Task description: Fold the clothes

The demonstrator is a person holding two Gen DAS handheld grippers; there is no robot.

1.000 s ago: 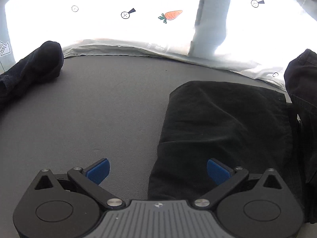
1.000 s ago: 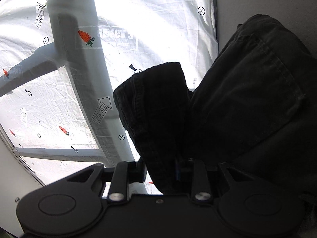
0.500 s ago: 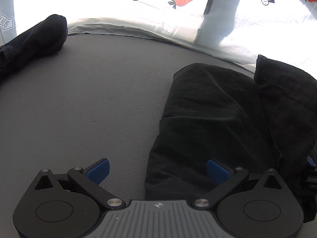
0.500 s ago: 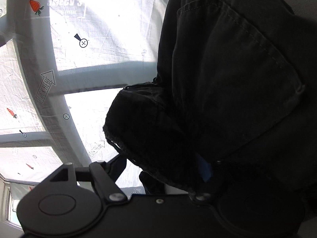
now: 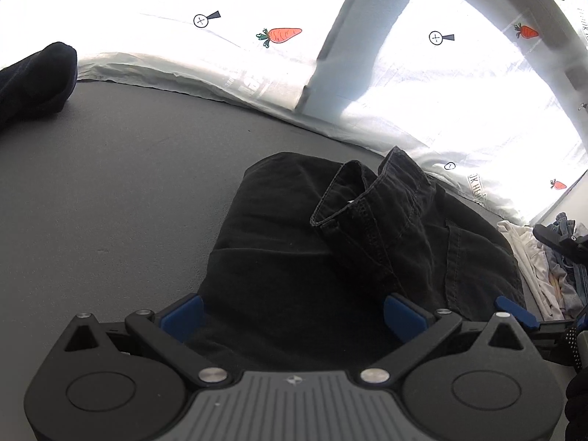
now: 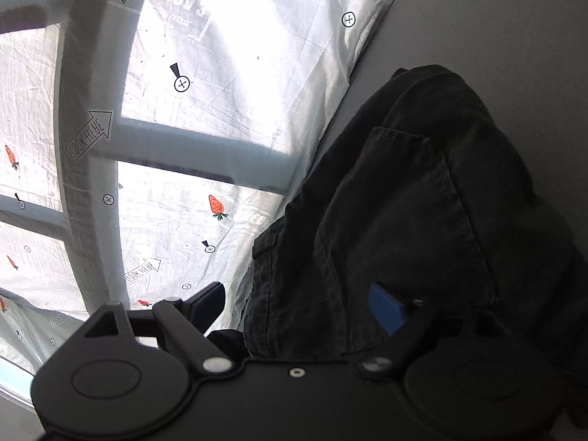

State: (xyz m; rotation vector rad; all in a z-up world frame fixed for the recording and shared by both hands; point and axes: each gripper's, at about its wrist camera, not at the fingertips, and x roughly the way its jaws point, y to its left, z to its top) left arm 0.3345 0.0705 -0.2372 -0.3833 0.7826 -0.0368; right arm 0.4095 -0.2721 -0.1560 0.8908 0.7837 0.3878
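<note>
A pair of black trousers [image 5: 294, 257] lies folded in a thick bundle on the grey table [image 5: 128, 169], with a hemmed leg end [image 5: 371, 202] lying loose on top. My left gripper [image 5: 292, 316] is open, its blue pads on either side of the bundle's near edge. My right gripper [image 6: 305, 308] is open over the same trousers [image 6: 422, 220], next to a back pocket, and holds nothing. One blue fingertip [image 5: 514, 312] of the right gripper shows at the right of the left wrist view.
A second dark garment [image 5: 33, 77] lies at the table's far left. A white printed sheet with carrots [image 5: 279, 35] hangs behind the table over a bright window. A pile of light clothes [image 5: 544, 268] lies off to the right.
My right gripper has opened and let go of the trouser leg end, which now lies on top of the bundle. My left gripper has moved right, over the bundle's near edge.
</note>
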